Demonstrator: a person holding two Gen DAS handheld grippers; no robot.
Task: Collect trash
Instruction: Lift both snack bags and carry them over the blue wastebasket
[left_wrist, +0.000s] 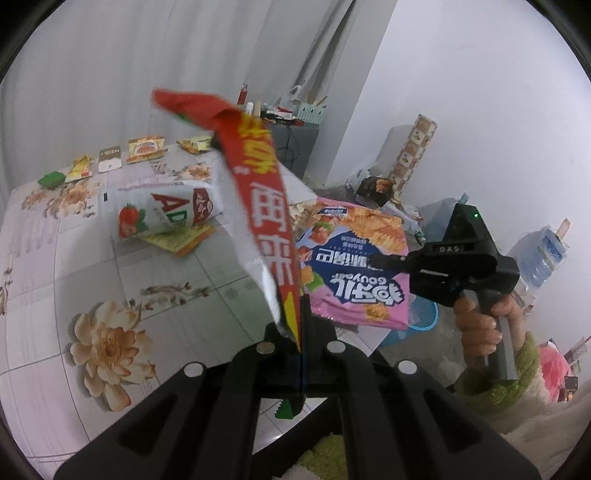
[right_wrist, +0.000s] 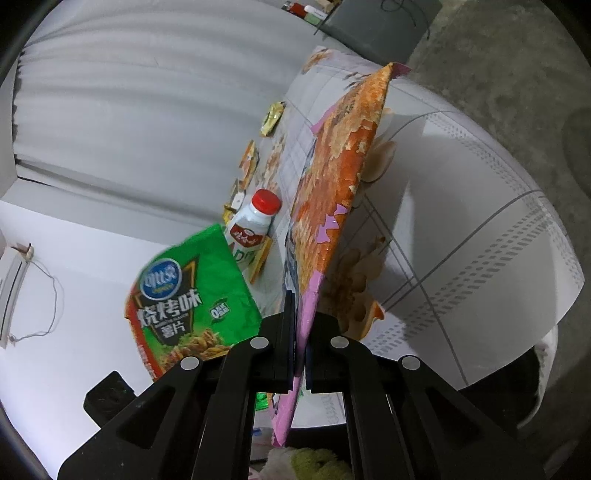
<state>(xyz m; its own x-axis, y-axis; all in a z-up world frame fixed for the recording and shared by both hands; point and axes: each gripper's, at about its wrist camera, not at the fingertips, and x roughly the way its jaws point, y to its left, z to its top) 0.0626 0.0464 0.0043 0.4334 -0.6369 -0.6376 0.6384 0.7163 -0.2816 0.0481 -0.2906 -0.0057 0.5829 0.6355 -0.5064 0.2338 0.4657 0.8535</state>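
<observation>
My left gripper (left_wrist: 301, 332) is shut on a red and green snack bag (left_wrist: 258, 192), held up edge-on above the table; the bag's green face shows in the right wrist view (right_wrist: 184, 295). My right gripper (right_wrist: 301, 332) is shut on a pink snack bag (right_wrist: 332, 192), held up over the table's right edge; the same bag (left_wrist: 354, 258) and the right gripper (left_wrist: 384, 260) show in the left wrist view. A white AD milk bottle (left_wrist: 166, 214) with a red cap (right_wrist: 265, 201) lies on the table on a flat orange wrapper (left_wrist: 181, 242).
Several small wrappers (left_wrist: 144, 147) lie along the far edge of the flower-patterned table (left_wrist: 110, 314). A blue basket (left_wrist: 421, 317) sits on the floor beyond the table's right edge, among clutter. A grey cabinet (left_wrist: 295, 144) stands behind the table.
</observation>
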